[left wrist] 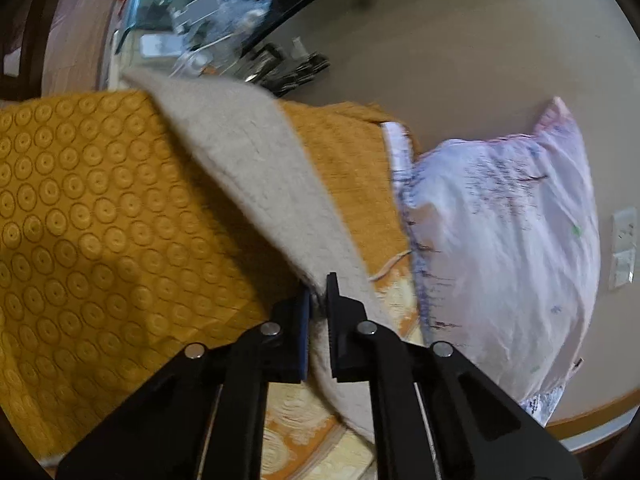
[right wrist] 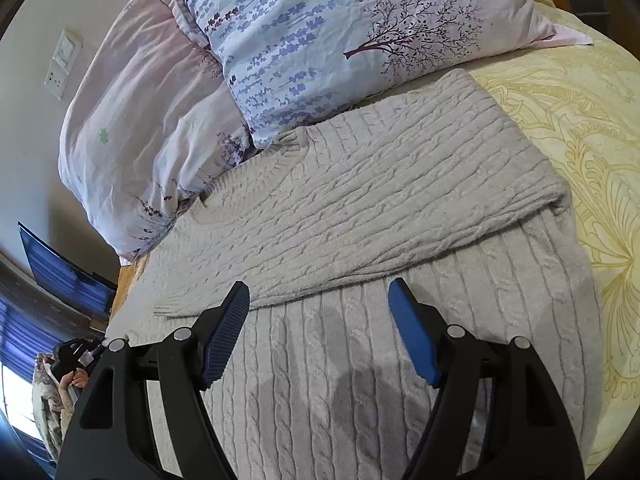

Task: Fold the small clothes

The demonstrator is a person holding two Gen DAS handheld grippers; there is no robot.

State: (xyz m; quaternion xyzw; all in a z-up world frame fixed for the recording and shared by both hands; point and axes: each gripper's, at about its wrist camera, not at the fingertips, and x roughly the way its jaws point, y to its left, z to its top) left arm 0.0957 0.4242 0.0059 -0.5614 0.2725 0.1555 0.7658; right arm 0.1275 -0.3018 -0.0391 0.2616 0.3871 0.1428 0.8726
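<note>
- On the bed, nearest: the left gripper, jaws pinching an edge of the grey cable-knit sweater and lifting it.
- Just over the sweater's body: the right gripper, jaws spread, empty.
- One sleeve looks folded across; the fold seems mid-way. Next, likely carry the pinched edge over.
- Beyond: two floral pillows, one mustard blanket.

The left tool pinches the grey sweater's edge over a mustard blanket.

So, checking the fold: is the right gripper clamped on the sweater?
No, the right gripper hovers with jaws apart above the grey sweater.
</note>
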